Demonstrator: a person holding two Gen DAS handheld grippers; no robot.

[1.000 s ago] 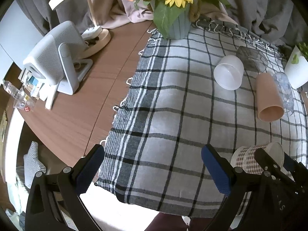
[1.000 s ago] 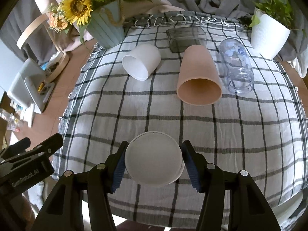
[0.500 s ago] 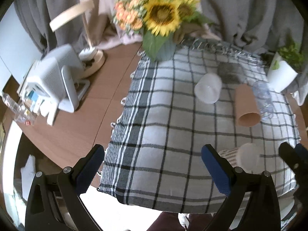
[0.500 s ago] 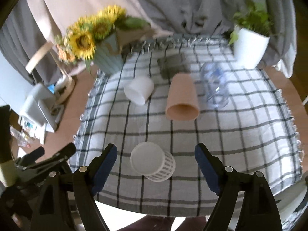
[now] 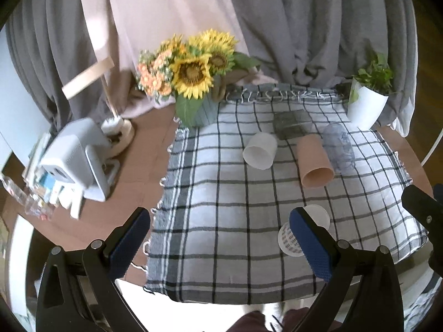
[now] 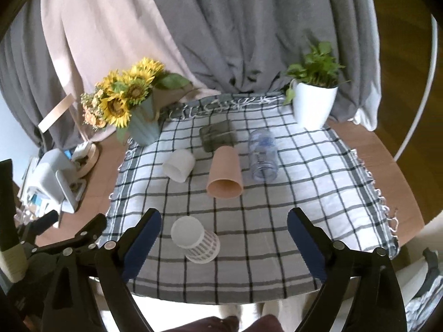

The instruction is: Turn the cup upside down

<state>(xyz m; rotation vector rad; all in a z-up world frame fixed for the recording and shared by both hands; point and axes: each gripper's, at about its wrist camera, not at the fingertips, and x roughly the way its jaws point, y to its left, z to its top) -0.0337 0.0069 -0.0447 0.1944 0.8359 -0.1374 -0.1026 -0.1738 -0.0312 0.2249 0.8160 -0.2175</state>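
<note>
A checked paper cup (image 6: 195, 240) stands upside down on the plaid cloth (image 6: 277, 207), white base up. In the left wrist view the cup (image 5: 318, 217) is partly hidden behind my right finger pad. My right gripper (image 6: 223, 242) is open and empty, raised above the table's near edge, its jaws wide either side of the cup. My left gripper (image 5: 221, 243) is open and empty, raised above the cloth's front left. A white cup (image 6: 179, 165), a tan cup (image 6: 224, 173) and a clear bottle (image 6: 262, 155) lie on their sides further back.
A sunflower vase (image 6: 144, 127) stands at the cloth's back left and a white potted plant (image 6: 314, 106) at the back right. A dark flat box (image 6: 218, 138) lies behind the cups. A white device (image 5: 80, 155) and a lamp base (image 5: 119, 132) sit on the bare wood at left.
My right gripper has opened, let go of the checked cup and drawn back and up. The cup now stands free, base up. My left gripper has also risen away from the table.
</note>
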